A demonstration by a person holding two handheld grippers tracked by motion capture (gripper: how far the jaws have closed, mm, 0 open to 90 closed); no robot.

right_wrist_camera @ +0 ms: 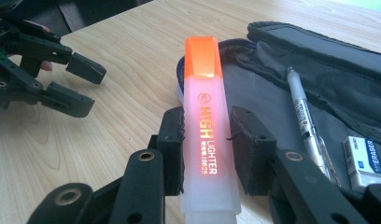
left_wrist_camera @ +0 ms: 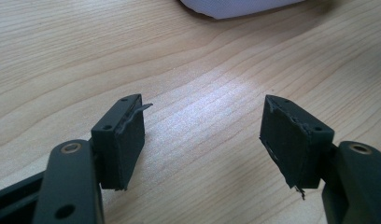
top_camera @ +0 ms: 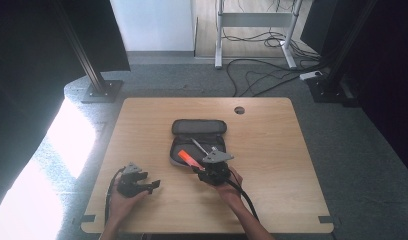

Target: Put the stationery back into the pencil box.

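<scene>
Highlighter (right_wrist_camera: 208, 135), one, clamped in my right claw (right_wrist_camera: 207, 149), orange cap toward 12 o'clock; one pen (right_wrist_camera: 306, 126), one eraser (right_wrist_camera: 364, 161) in pouch (right_wrist_camera: 319, 60); left claw (left_wrist_camera: 202, 140) open, empty.

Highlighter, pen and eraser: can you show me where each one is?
highlighter (right_wrist_camera: 208, 135), right gripper view, on its pale printed barrel between the jaws.
pen (right_wrist_camera: 301, 112), right gripper view, on its clear barrel inside the open pencil case.
eraser (right_wrist_camera: 366, 161), right gripper view, on its white sleeve beside the pen.
</scene>
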